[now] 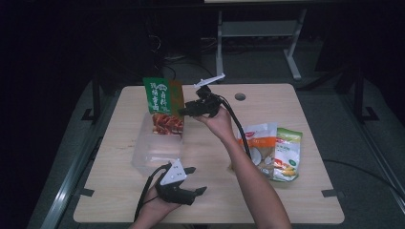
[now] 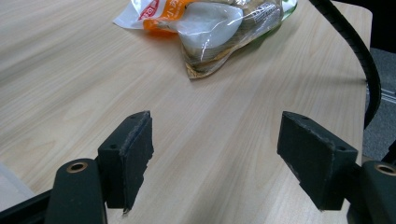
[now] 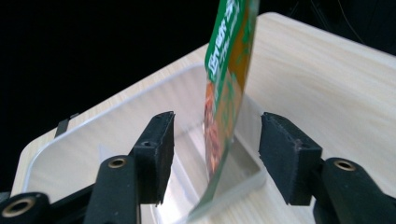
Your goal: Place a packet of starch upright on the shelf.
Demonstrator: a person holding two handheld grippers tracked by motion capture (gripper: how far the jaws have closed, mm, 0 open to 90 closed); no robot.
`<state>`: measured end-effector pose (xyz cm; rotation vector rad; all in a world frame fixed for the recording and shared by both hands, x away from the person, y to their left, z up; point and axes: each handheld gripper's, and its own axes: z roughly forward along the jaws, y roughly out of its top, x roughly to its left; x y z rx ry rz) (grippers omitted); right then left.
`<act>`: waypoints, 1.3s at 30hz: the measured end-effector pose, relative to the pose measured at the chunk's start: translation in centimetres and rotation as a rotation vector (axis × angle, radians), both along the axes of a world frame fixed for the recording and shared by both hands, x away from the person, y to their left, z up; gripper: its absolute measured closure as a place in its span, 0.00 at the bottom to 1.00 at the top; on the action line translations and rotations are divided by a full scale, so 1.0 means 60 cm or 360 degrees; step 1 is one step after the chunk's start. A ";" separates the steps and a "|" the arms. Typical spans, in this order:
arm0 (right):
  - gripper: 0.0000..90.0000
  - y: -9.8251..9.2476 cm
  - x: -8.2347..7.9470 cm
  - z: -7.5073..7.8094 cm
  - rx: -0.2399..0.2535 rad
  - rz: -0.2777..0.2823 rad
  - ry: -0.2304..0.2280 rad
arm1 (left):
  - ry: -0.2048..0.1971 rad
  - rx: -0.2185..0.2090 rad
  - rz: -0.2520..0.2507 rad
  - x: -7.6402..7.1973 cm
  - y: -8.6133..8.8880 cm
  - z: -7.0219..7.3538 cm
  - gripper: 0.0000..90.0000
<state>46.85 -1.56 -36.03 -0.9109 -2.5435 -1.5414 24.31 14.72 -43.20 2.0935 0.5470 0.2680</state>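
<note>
A green and orange snack bag stands upright at the far end of a clear plastic container on the wooden table. My right gripper hovers level just right of the bag, pointing at it. In the right gripper view the bag hangs edge-on between the jaws of that gripper, with a gap on each side and neither pad touching it; the container wall lies behind. My left gripper rests near the front edge, open and holding nothing.
Two more snack bags lie at the right of the table: a white and orange one and a green and yellow one. The white and orange bag lies ahead of the left jaws. A round cable hole sits near the far edge.
</note>
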 end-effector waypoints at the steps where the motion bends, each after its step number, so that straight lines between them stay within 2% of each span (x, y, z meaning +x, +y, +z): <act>1: 0.49 0.000 0.000 0.000 0.0000 0.0000 0.0000 | 0.0000 0.0000 0.0000 0.000 0.000 0.000 0.29; 12: 0.43 -0.058 -0.031 0.006 -0.0020 -0.0037 0.0013 | -0.0013 0.0011 0.0005 0.001 0.001 0.000 0.29; 17: 0.42 -0.076 -0.040 0.010 -0.0057 -0.0043 0.0026 | -0.0005 0.0007 0.0008 0.000 0.000 -0.001 0.29; 21: 0.41 -0.095 -0.051 0.014 -0.0080 -0.0063 0.0007 | -0.0007 0.0022 0.0006 0.001 0.002 0.001 0.29; 25: 0.40 -0.115 -0.061 0.012 -0.0124 -0.0074 0.0030 | -0.0011 0.0030 0.0001 0.001 0.002 0.001 0.29; 28: 0.37 -0.131 -0.067 0.012 -0.0159 -0.0088 0.0063 | -0.0003 0.0007 0.0008 0.000 0.000 -0.002 0.29; 31: 0.37 -0.142 -0.073 0.011 -0.0178 -0.0106 0.0039 | 0.0000 0.0010 0.0008 0.001 0.000 -0.001 0.29; 34: 0.36 -0.163 -0.082 0.007 -0.0217 -0.0123 0.0068 | 0.0000 0.0002 0.0014 0.002 0.001 -0.002 0.29; 39: 0.36 -0.185 -0.091 0.005 -0.0206 -0.0166 0.0077 | 0.0004 0.0005 0.0017 0.001 0.001 -0.002 0.29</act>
